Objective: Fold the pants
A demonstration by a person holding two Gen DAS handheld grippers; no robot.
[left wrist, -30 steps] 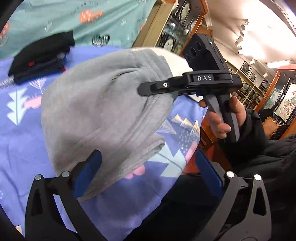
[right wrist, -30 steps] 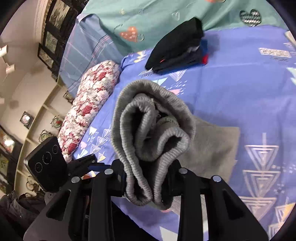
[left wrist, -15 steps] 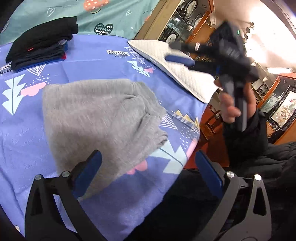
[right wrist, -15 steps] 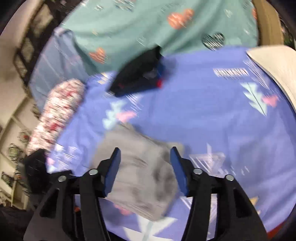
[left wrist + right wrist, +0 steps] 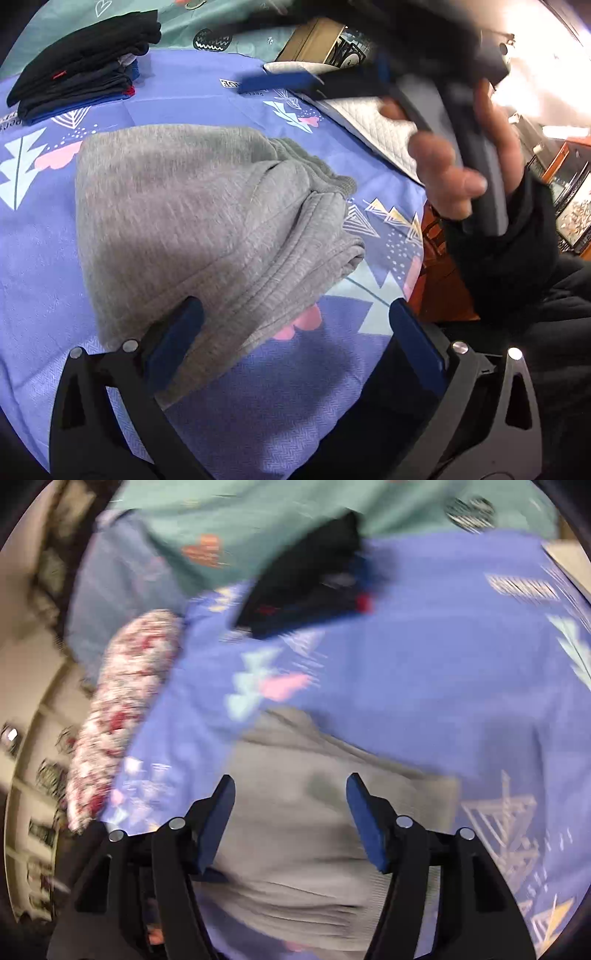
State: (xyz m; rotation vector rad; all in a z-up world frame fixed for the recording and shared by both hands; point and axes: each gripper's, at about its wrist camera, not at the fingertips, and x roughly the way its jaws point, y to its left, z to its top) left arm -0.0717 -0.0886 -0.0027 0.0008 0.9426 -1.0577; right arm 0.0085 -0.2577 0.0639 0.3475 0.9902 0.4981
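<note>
Both jaws spread wide and empty, left gripper (image 5: 291,336) and right gripper (image 5: 290,812) over folded grey pants (image 5: 207,229) lying flat on purple bedsheet (image 5: 44,258); likely soft, thick, floppy, non-slippery knit, best pinched at stacked ribbed edge.

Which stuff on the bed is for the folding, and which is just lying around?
For the job:
gray pants, folded on the blue bedsheet
left gripper, open
right gripper, open

Just lying about:
stack of dark folded clothes
floral pillow
white quilted pillow
</note>
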